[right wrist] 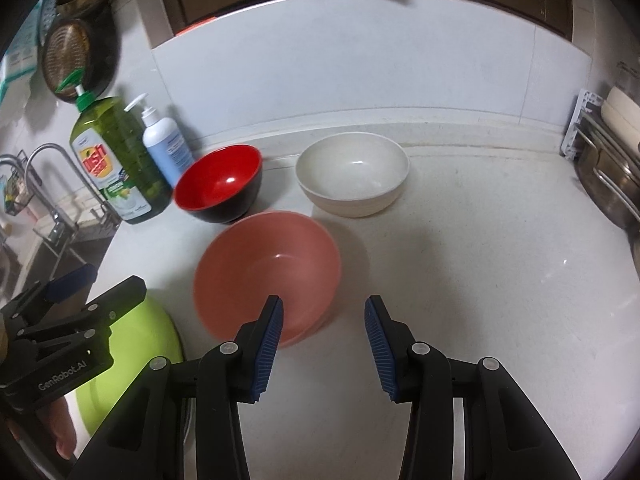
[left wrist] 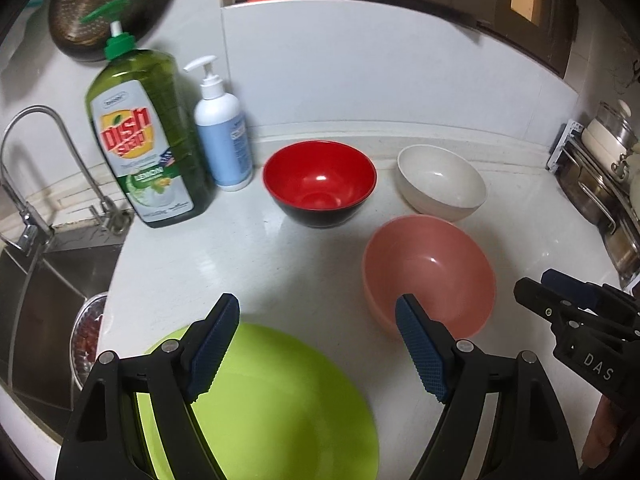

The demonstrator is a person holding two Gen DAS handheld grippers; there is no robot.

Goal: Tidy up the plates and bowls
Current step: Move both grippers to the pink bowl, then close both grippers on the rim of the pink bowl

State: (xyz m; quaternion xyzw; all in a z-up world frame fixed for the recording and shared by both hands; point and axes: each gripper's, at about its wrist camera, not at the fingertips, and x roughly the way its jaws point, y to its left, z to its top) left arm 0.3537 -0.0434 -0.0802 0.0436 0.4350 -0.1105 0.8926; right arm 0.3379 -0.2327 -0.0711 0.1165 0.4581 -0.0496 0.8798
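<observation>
Four bowls on the white desk (right wrist: 460,264): pink bowl (right wrist: 267,276) at centre of the right wrist frame, cream bowl (right wrist: 353,174) above it toward the wall, red-and-black bowl (right wrist: 219,183) up and left beside the dish soap bottle (right wrist: 116,160), lime-green bowl (left wrist: 264,404) at the bottom of the left wrist frame. Left gripper (left wrist: 316,344) with jaws released and wide, hovering over the green bowl's far rim, gripping nothing. Right gripper (right wrist: 323,350) likewise spread and empty, left finger in line with the pink bowl's near rim, contact not clear. Probably light, stiff plastic or melamine, glossy and slippery; best pinched across the rim wall, one pad inside and one outside. Likely to slide or tip on the smooth desk if nudged.
</observation>
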